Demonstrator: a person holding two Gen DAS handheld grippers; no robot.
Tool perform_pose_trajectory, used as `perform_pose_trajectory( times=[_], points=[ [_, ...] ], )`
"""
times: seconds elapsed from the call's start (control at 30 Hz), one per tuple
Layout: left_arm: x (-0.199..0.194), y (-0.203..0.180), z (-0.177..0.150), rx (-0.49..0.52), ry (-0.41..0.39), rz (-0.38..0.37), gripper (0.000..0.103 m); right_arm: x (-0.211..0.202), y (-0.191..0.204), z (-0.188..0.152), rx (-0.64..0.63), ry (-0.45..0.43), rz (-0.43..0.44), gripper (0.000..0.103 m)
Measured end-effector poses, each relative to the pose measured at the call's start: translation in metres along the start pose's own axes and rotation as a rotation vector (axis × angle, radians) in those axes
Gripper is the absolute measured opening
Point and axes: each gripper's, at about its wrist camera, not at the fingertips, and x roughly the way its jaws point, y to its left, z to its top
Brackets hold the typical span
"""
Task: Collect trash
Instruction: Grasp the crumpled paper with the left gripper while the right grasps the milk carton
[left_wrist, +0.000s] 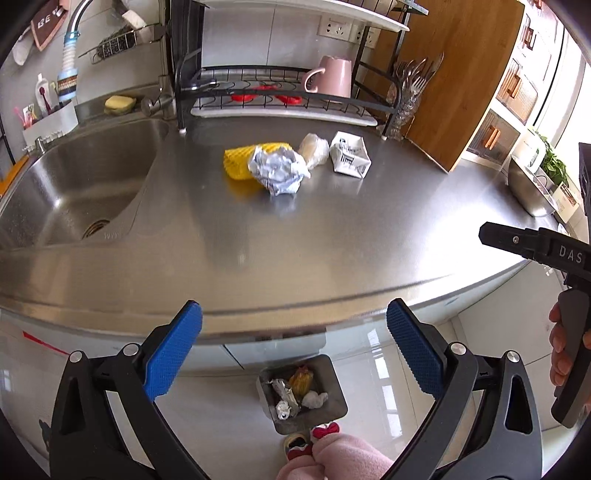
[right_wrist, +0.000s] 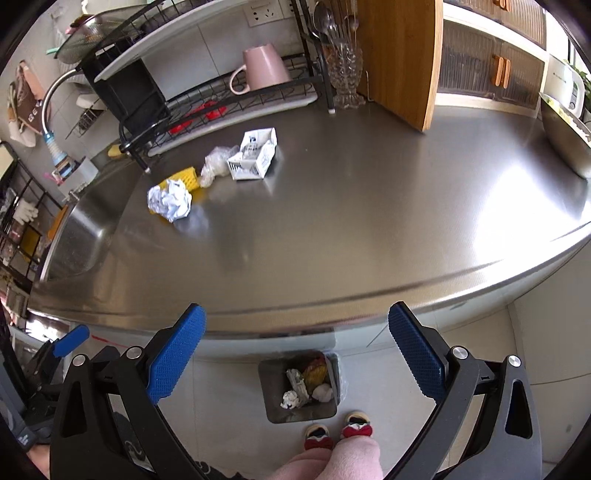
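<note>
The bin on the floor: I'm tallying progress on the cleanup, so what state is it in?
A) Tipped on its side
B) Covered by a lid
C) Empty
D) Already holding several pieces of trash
D: the open bin stands upright on the floor below the counter edge with crumpled paper and a yellow scrap inside, while crumpled paper, a yellow mesh piece, a plastic wad and a small carton remain on the counter.

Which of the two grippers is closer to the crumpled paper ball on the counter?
Left, I think, though only slightly. The left gripper faces the paper ball almost straight ahead; the right gripper sits farther right, so the ball lies up-left of it.
</note>
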Motion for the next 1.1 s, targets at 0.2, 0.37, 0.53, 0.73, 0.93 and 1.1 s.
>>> perform_pose_trajectory(
  times=[0.2,0.37,0.53,0.73,0.93,1.1],
  points=[
    [0.015,0.002,0.048,-0.004,-0.047,0.012,0.095,0.021,0.010,0.053,-0.004,-0.030,0.011,0.098],
    [0.035,0.004,0.077,0.009,-0.078,0.026,0.095,0.048,0.023,0.090,-0.031,-0.014,0.029,0.092],
    [0.058,0.008,0.099,-0.006,-0.078,0.037,0.095,0.080,0.034,0.113,-0.052,0.013,0.042,0.086],
    [0.081,0.011,0.116,0.000,-0.074,0.040,0.083,0.113,0.049,0.134,-0.079,0.037,0.057,0.085],
    [0.102,0.012,0.121,0.018,-0.035,0.007,0.063,0.148,0.060,0.142,-0.101,0.082,0.063,0.084],
    [0.116,0.014,0.120,0.018,-0.006,-0.003,0.058,0.170,0.058,0.141,-0.109,0.119,0.030,0.077]
  ],
)
